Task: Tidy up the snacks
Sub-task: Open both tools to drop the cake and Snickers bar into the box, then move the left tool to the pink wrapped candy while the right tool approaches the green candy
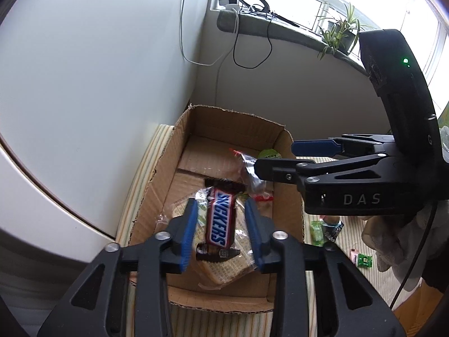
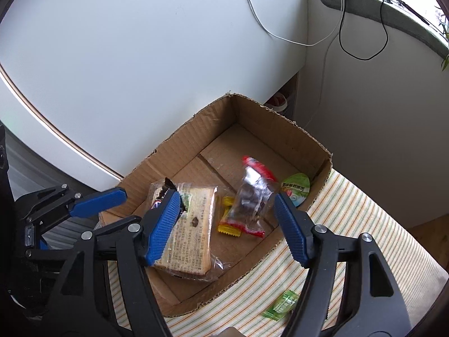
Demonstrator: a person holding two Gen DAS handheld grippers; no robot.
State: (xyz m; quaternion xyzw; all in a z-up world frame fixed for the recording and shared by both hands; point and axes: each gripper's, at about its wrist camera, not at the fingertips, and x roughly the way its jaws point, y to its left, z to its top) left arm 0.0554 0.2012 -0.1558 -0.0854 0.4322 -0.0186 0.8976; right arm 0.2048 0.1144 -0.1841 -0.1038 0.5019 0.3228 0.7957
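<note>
Open brown cardboard box [image 2: 196, 129] sits centre frame on a striped cloth [image 2: 364, 224]. Left gripper [image 1: 220, 231], jaws apart, pads not touching the brown Snickers bar [image 1: 219, 219] between them, lower centre of left view. Right gripper [image 2: 227, 224] spread wide; blurred clear bag of dark snacks with red ends [image 2: 251, 196] sits between its fingers, untouched. Wrapped beige cracker block [image 2: 190, 224] lies in the box. Green sachet [image 2: 280, 304] on the cloth, lower right.

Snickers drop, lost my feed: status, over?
Left gripper open, Snickers loose between the pads, over the box. Right gripper open above a clear candy bag in the box. Nothing blocking.
</note>
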